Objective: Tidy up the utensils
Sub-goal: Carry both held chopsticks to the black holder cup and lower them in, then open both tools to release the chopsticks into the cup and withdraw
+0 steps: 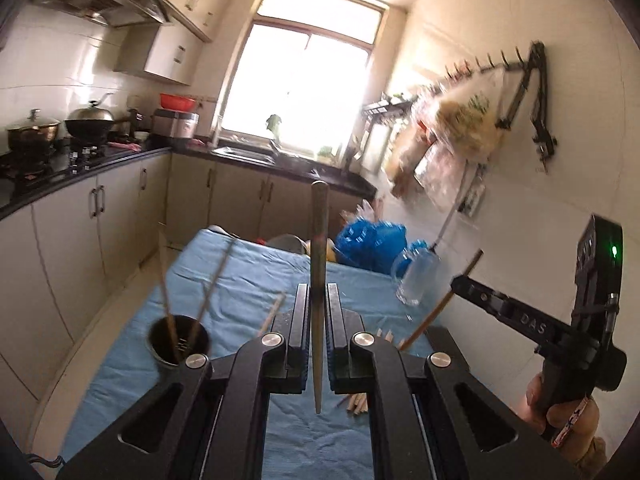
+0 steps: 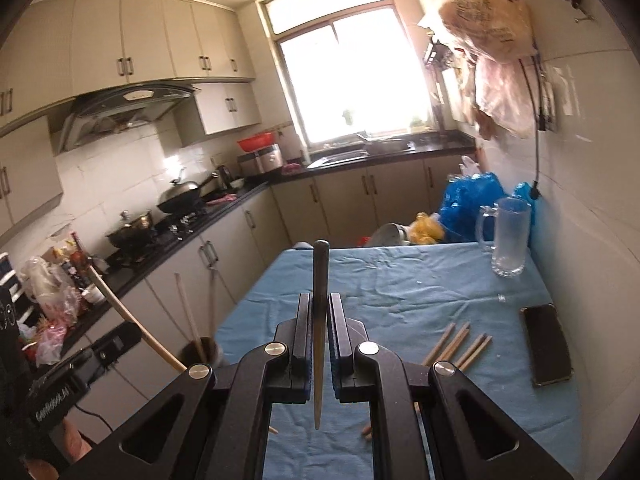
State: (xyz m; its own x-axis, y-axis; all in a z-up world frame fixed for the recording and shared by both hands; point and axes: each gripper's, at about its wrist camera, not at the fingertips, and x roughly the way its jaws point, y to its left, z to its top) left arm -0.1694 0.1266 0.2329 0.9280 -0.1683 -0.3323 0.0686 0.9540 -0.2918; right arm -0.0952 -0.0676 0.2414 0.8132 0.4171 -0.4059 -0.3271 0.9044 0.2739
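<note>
My left gripper (image 1: 319, 288) is shut on a wooden chopstick (image 1: 320, 232) that stands upright between its pads, above the blue-clothed table (image 1: 248, 280). A black cup (image 1: 178, 340) at the left holds several chopsticks. Loose chopsticks (image 1: 356, 402) lie on the cloth under the gripper. My right gripper (image 2: 320, 296) is likewise shut on an upright chopstick (image 2: 321, 272). It also shows at the right of the left wrist view, with a hand (image 1: 560, 404) on its handle. Several loose chopsticks (image 2: 460, 344) lie on the cloth to its right, and the black cup (image 2: 200, 350) stands at the table's left edge.
A glass mug (image 2: 508, 236) stands at the table's far right, a dark phone (image 2: 546, 344) lies near the right edge, and blue plastic bags (image 2: 472, 200) sit behind. Kitchen counters with pots (image 2: 132, 228) run along the left; bags hang on the right wall (image 2: 492, 20).
</note>
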